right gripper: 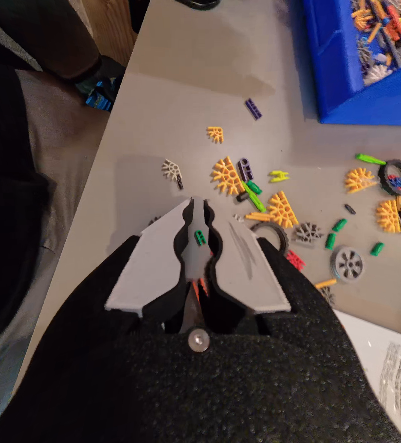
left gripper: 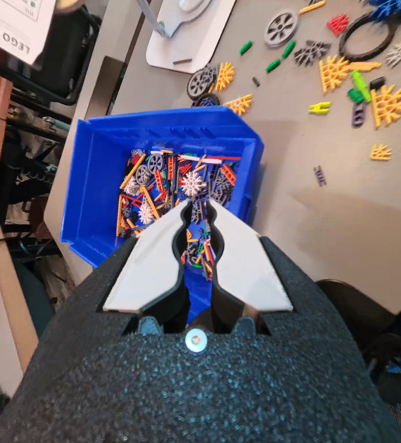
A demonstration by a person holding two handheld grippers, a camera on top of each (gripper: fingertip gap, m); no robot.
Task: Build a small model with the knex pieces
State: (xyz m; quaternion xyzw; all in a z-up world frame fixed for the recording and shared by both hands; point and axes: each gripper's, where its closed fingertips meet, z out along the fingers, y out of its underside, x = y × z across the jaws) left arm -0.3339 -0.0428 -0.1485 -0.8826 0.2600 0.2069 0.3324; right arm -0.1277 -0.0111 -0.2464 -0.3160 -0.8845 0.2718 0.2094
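In the left wrist view my left gripper hangs over a blue bin full of mixed construction-toy rods, wheels and connectors. A white snowflake connector lies just beyond its tips. The jaws are closed to a narrow slit, and only bin contents show through it. In the right wrist view my right gripper hovers low over the grey table, also closed to a slit and empty. A small green piece lies on the table under its fingers. A grey connector and a yellow connector lie just ahead.
Loose pieces are scattered on the table: yellow connectors, a grey wheel, a black tyre ring and green rods. A white board lies at the back. The table edge runs left of the right gripper. The blue bin stands at the upper right, and printed paper lies at the lower right. Some 25 centimeters of space lies between my two pairs of fingers. To the small green piece: right tips about 4 centimeters, left tips about 25 centimeters.
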